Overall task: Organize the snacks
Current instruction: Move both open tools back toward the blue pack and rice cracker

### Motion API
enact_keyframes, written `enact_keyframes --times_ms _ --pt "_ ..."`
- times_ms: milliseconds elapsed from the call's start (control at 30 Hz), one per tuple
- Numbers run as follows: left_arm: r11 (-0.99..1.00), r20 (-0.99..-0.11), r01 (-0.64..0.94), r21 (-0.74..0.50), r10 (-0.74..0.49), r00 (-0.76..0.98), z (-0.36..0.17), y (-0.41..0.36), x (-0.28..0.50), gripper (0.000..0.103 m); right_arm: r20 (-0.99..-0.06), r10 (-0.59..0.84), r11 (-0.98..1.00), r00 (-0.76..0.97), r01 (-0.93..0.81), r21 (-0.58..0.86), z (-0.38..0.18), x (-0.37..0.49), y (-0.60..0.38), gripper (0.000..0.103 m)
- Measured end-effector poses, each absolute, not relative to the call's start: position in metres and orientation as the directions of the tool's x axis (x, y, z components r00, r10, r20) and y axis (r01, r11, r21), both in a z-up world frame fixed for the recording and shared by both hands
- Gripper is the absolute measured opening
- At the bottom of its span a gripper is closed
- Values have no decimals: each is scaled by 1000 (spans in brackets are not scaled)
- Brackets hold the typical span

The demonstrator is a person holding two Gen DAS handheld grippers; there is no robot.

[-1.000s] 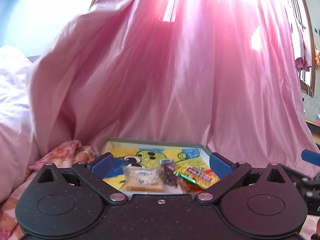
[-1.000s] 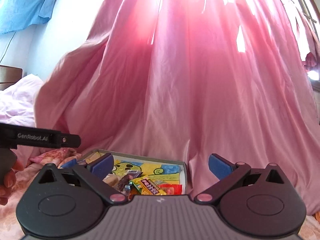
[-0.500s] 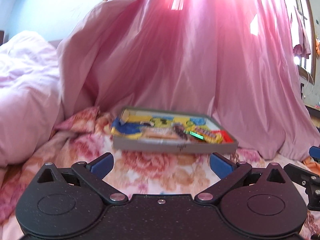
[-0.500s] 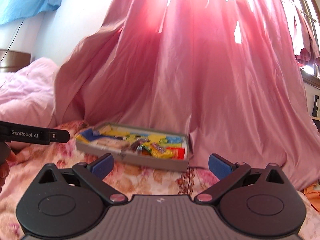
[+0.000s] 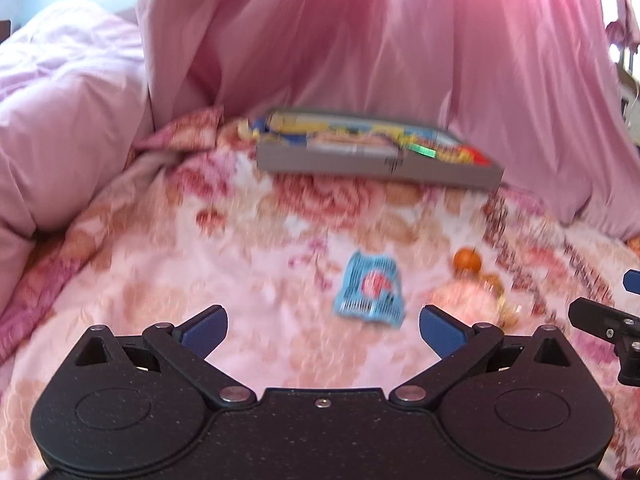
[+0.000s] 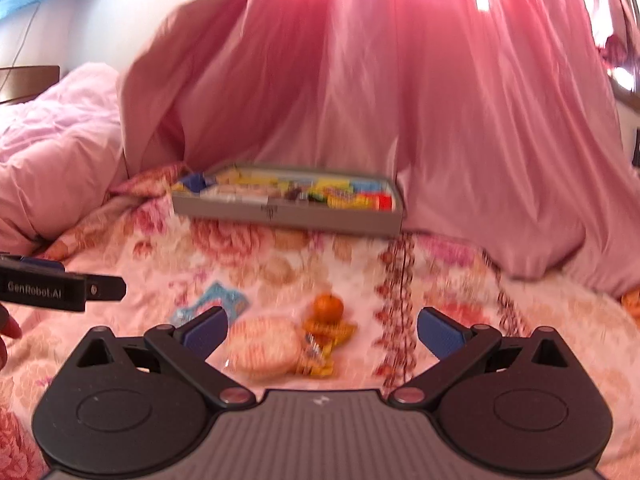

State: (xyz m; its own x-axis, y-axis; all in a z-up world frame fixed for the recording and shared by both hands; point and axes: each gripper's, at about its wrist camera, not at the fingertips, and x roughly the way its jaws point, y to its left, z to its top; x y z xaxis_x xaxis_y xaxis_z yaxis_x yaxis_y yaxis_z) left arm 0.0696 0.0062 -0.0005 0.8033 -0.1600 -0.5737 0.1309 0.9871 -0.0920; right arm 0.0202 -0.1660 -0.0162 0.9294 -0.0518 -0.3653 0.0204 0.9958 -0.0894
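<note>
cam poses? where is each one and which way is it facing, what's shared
Left wrist: on the left gripper, low over the floral bedspread, facing the snack box; its own open fingers show.
Right wrist: on the right gripper, facing alike; own open fingers, left gripper at the left edge.
Shared: box, blue packet, orange, pink curtain.

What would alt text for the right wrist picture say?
Open tongs hover empty over a floral bedspread, above a round wrapped pastry, a small orange and a blue packet. Beyond, a grey tray of colourful snacks sits before a pink curtain.
</note>
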Motion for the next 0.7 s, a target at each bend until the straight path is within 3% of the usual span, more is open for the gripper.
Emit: enact_keyframes --times_ms 300,700 --pt "989 -629 138 -53 -140 765 -18 7 79 101 -488 -28 997 872 -8 -72 -38 32 -162 103" --pt "990 -625 127 -69 -142 768 -26 12 92 101 -545 -19 997 838 -27 -77 -54 47 -160 103"
